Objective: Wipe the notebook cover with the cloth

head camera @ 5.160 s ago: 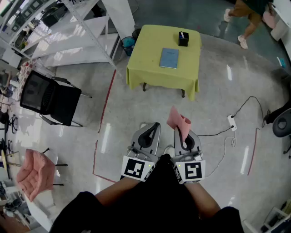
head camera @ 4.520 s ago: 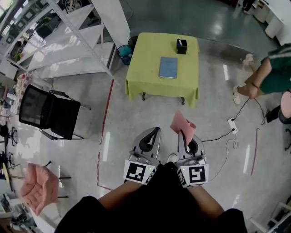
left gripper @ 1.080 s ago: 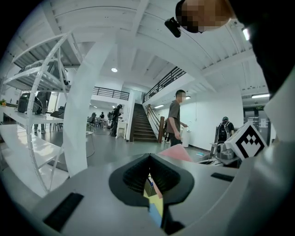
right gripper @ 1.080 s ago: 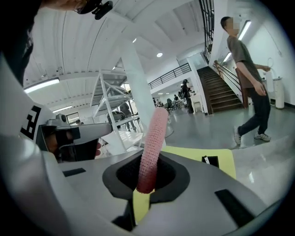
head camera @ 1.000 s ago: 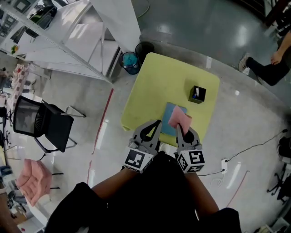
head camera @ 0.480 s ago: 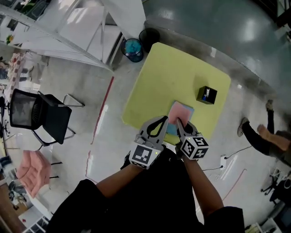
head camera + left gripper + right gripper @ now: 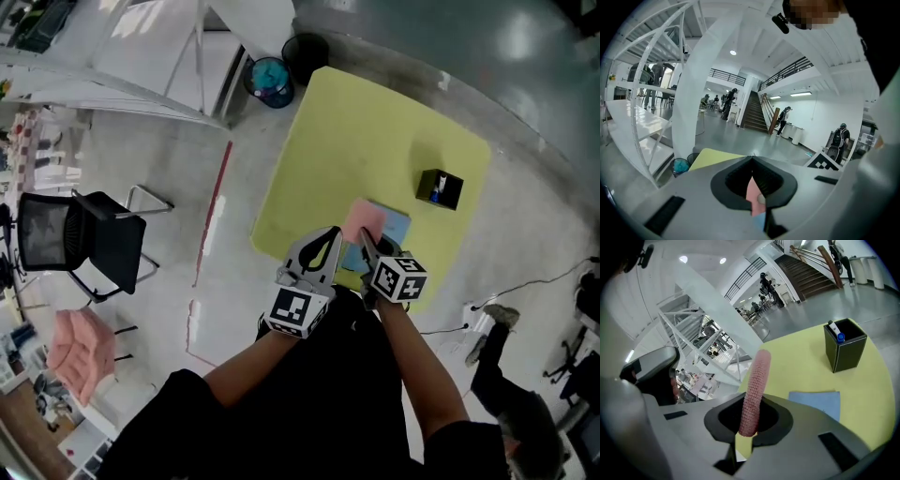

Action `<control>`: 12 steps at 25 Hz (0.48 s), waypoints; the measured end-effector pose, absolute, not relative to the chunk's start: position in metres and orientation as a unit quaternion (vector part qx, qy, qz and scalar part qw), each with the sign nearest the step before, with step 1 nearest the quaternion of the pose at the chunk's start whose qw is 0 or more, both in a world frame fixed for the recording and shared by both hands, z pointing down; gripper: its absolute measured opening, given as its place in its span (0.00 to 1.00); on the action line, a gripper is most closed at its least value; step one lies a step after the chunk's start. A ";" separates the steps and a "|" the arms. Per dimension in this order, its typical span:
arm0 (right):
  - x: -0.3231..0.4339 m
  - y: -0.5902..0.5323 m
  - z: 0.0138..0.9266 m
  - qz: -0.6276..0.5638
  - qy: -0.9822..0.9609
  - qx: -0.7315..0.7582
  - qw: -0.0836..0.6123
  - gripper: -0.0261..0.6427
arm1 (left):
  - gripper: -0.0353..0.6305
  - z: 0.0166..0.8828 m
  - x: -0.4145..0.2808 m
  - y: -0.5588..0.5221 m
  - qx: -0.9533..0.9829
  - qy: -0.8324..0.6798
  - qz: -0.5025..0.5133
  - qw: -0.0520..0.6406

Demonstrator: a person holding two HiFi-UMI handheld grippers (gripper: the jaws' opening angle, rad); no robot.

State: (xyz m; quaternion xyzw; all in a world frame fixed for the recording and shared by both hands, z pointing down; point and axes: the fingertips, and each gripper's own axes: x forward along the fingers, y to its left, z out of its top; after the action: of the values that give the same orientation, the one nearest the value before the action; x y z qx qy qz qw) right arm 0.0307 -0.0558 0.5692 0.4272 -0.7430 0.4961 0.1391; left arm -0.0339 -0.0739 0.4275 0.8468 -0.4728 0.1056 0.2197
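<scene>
A blue notebook (image 7: 389,228) lies on the yellow-green table (image 7: 342,141), near its front edge. My right gripper (image 7: 362,236) is shut on a pink cloth (image 7: 363,219), which stands up from the jaws and covers the notebook's left part in the head view. The right gripper view shows the cloth (image 7: 754,385) upright between the jaws, with the notebook (image 7: 818,401) flat just beyond and to the right. My left gripper (image 7: 334,232) is beside the right one at the table's front edge, shut and holding nothing. Through its frame (image 7: 752,158) I see the cloth (image 7: 753,197).
A black pen holder (image 7: 439,187) stands on the table beyond the notebook. On the floor are a black chair (image 7: 70,239) at left, two bins (image 7: 270,77) by the far corner, white shelving (image 7: 112,56), a red tape line (image 7: 211,216) and a person (image 7: 511,394) at lower right.
The table has come from far ahead to directly under the grippers. The cloth in the right gripper now hangs over the notebook. The left gripper stayed shut alongside.
</scene>
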 end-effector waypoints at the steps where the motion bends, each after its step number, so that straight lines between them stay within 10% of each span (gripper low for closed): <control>1: 0.030 -0.060 0.576 0.498 -0.741 0.428 0.141 0.09 | 0.06 0.432 -0.036 -0.078 0.846 -0.473 0.109 0.223; 12: 0.031 -0.078 0.661 0.536 -0.715 0.412 0.177 0.09 | 0.06 0.471 -0.040 -0.101 0.841 -0.463 0.136 0.243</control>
State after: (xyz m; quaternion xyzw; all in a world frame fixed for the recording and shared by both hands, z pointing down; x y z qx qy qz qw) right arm 0.0313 -0.0780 0.6608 0.4124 -0.7149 0.5363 0.1768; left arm -0.0396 -0.1006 0.4713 0.8412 -0.4635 0.1360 0.2432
